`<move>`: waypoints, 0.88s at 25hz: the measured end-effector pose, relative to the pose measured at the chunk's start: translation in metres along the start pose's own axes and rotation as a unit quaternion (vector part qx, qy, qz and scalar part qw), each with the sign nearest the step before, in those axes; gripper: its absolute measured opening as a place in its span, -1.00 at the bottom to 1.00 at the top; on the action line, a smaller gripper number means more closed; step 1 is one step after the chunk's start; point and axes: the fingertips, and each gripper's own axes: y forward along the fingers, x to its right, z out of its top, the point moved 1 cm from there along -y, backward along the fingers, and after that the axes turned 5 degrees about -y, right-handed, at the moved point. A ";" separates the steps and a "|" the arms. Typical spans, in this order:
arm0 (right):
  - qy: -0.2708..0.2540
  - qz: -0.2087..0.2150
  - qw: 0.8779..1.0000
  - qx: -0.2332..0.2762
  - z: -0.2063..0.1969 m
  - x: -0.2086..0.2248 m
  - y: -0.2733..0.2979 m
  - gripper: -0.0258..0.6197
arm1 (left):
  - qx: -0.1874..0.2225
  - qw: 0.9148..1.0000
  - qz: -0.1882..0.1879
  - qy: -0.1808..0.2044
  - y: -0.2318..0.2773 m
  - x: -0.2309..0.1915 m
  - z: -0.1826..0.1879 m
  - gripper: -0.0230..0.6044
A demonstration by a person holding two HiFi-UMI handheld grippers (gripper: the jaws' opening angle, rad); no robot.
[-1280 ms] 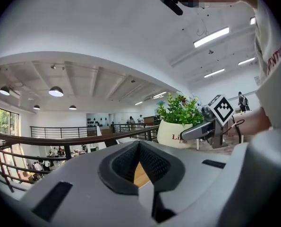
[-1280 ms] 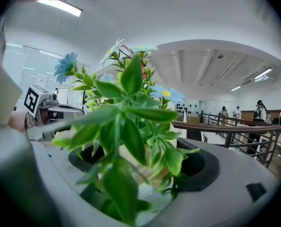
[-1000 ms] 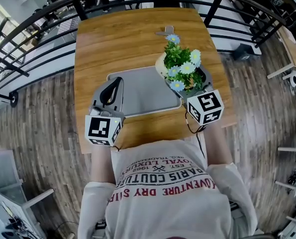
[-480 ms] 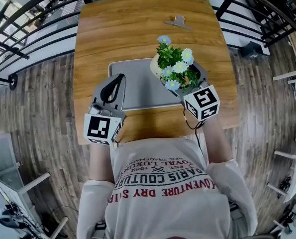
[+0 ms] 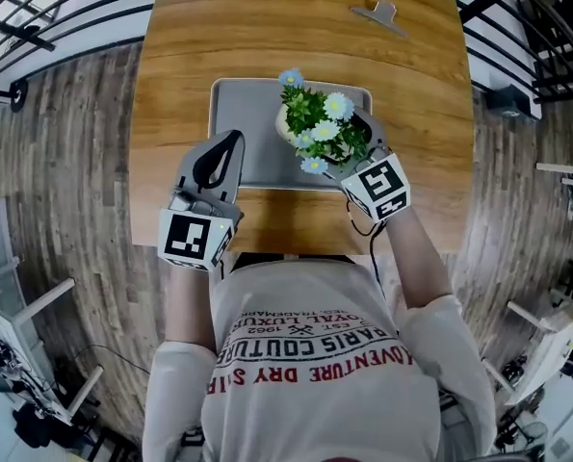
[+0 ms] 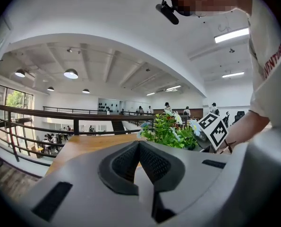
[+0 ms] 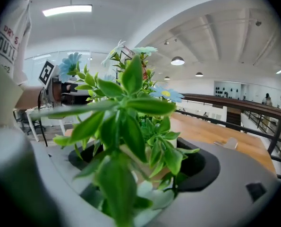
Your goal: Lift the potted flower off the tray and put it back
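1. Farthest left, above the wooden table (image 5: 185, 56): left gripper (image 5: 234, 141), with pads pressed tip to tip and nothing caught between. Ends nearest the person (image 5: 310, 354) in the left cube (image 5: 192, 242) with its square markers.
2. Under those closed tips and stretching off to their right: grey tray (image 5: 247, 123), flat on the wood. Near-left corner covered by the gripper's body in the head view.
3. Right of the closed tips, and seen past them from the left gripper view as a clump of green leaves: potted flower (image 5: 320, 133).
4. Between the jaws of the right gripper (image 7: 139, 167): that same plant, with its cream pot clamped from both sides. Leaves and pale blue and white blooms spilling up and over the jaws and filling most of the right gripper view.
5. Below the clamped pot: far-right part of the tray. Seems lifted clear of it, though foliage hides the pot's base, so contact cannot be ruled out.
6. Behind the right jaws, toward the person: right cube (image 5: 376, 187), tilted.
7. Well beyond the right jaws, near the table's far edge: small grey metal piece (image 5: 380, 12), lying alone on the wood, well apart from the tray.
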 end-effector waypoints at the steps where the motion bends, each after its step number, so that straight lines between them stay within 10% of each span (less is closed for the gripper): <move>1: -0.008 0.013 1.000 -0.002 -0.005 -0.004 0.006 0.52 | -0.005 1.000 0.006 -0.004 0.000 -0.001 -0.006 -0.89; 22: -0.037 0.145 0.988 -0.029 -0.055 -0.046 0.081 0.52 | -0.071 0.994 0.069 -0.042 -0.011 -0.019 -0.068 -0.89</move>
